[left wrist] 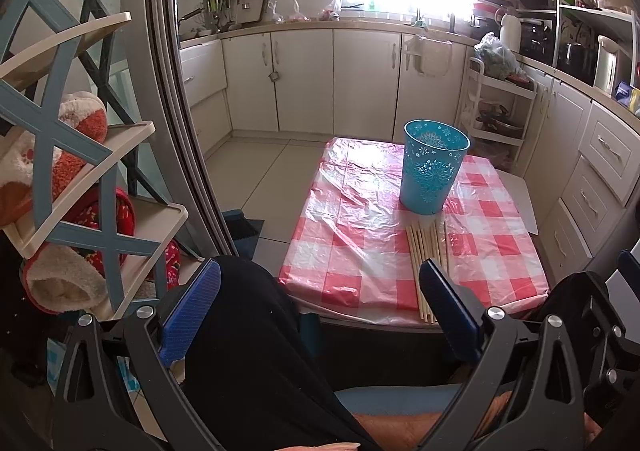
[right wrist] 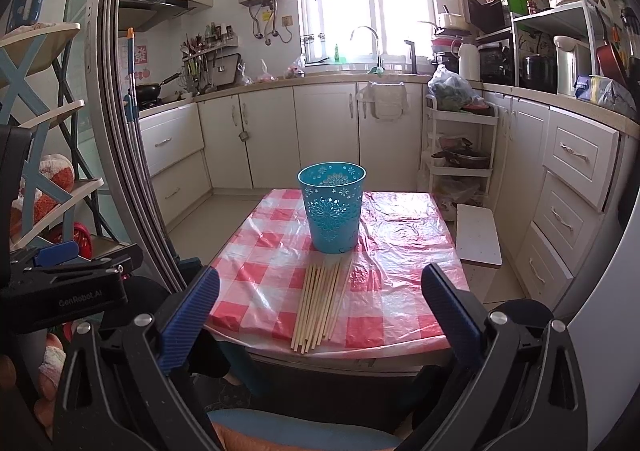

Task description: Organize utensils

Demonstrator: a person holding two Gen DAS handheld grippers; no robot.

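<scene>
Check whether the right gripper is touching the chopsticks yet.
Apart. In the right wrist view the right gripper is open, its fingers held short of the table edge, while the chopsticks lie untouched on the tablecloth.

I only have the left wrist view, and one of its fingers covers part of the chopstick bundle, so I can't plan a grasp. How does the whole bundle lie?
Observer: The right wrist view shows it whole. The chopsticks lie side by side with nothing on top of them. Their near ends reach the near edge of the table, and their far ends point at the blue cup.
Operator: My view shows only a sliver of the right gripper. Is it holding anything?
Observer: No. The right gripper is open, with nothing between its fingers, and it sits short of the table's near edge.
</scene>
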